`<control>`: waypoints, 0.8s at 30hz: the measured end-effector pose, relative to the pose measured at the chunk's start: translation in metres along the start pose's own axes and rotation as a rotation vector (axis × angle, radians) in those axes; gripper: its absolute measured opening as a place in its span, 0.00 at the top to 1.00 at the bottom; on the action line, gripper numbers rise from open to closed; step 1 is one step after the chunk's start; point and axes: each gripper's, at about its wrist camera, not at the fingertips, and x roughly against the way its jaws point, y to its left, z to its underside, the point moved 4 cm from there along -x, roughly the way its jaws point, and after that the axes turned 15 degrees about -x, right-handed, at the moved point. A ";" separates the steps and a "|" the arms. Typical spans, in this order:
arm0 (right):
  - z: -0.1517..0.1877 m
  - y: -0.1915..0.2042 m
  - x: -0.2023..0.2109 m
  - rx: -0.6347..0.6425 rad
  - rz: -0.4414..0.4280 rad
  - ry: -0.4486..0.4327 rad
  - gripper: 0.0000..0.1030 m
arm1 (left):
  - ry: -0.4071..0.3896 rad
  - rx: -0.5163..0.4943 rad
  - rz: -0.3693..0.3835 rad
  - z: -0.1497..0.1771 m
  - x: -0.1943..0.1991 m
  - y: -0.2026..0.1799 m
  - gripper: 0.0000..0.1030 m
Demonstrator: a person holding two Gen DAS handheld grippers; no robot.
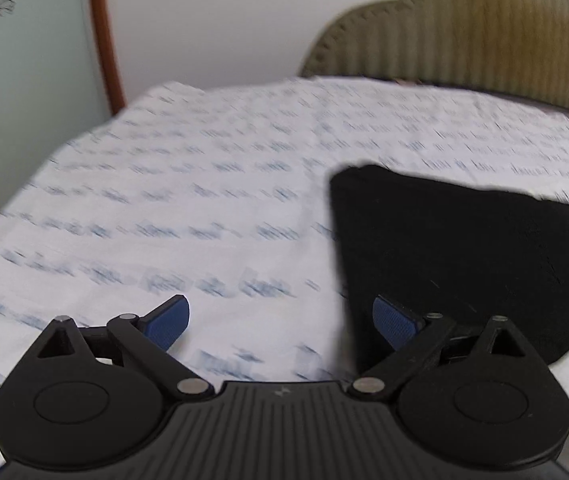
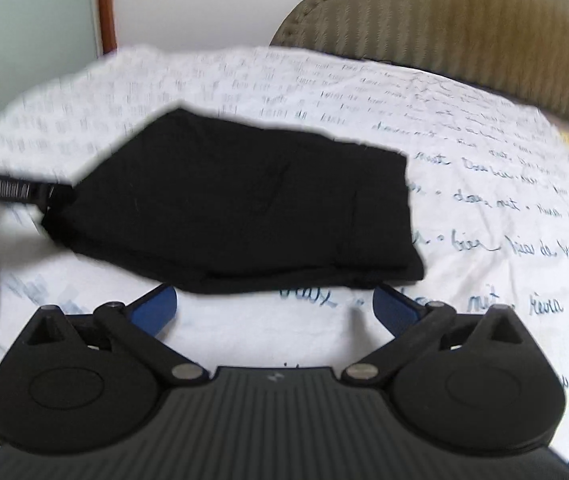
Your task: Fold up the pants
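Two grippers hang over a bed, both with jaws spread wide and nothing between the blue pads. The left gripper (image 1: 280,324) sits above the sheet (image 1: 164,200), white with blurred blue script. The pants (image 1: 464,248), black and folded into a compact stack, lie ahead of it and off to its right; the right-hand pad (image 1: 394,322) overlaps the near left edge of the cloth in the picture, though whether it touches cannot be told. The left-hand pad (image 1: 168,320) is over bare sheet.

From the right gripper (image 2: 274,310) the pants (image 2: 244,200) lie straight ahead, their near edge just beyond the fingertips and roughly centred on the gap. Both pads (image 2: 154,310) show just short of that edge, apart from the cloth. The stack shows layered edges along its near side. At the far left of this view a black part of the left gripper (image 2: 16,190) reaches the left corner of the pants.

Beyond the sheet stands an olive ribbed headboard (image 2: 464,12) against a white wall (image 1: 212,20), with a wood-framed panel (image 1: 102,32) to the left.
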 end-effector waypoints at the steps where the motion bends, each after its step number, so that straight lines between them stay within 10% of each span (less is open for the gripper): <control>1: -0.010 -0.004 0.006 -0.038 -0.022 -0.021 0.00 | 0.003 0.011 0.014 -0.006 0.000 0.007 0.04; 7: -0.054 -0.020 -0.015 -0.135 0.034 -0.065 0.00 | 0.022 0.058 0.184 -0.048 -0.029 0.008 0.04; 14: -0.068 -0.010 -0.059 -0.068 0.048 -0.028 0.00 | 0.052 -0.053 0.167 -0.098 -0.090 -0.030 0.04; 18: -0.082 0.017 -0.064 0.077 -0.064 -0.102 0.00 | 0.093 -0.106 -0.004 -0.104 -0.114 -0.035 0.05; 21: -0.103 0.041 -0.085 0.222 0.044 -0.138 0.00 | 0.067 -0.078 0.053 -0.084 -0.099 -0.031 0.05; 24: -0.127 0.063 -0.119 0.264 -0.039 -0.071 0.00 | 0.063 -0.057 0.096 -0.060 -0.084 -0.034 0.04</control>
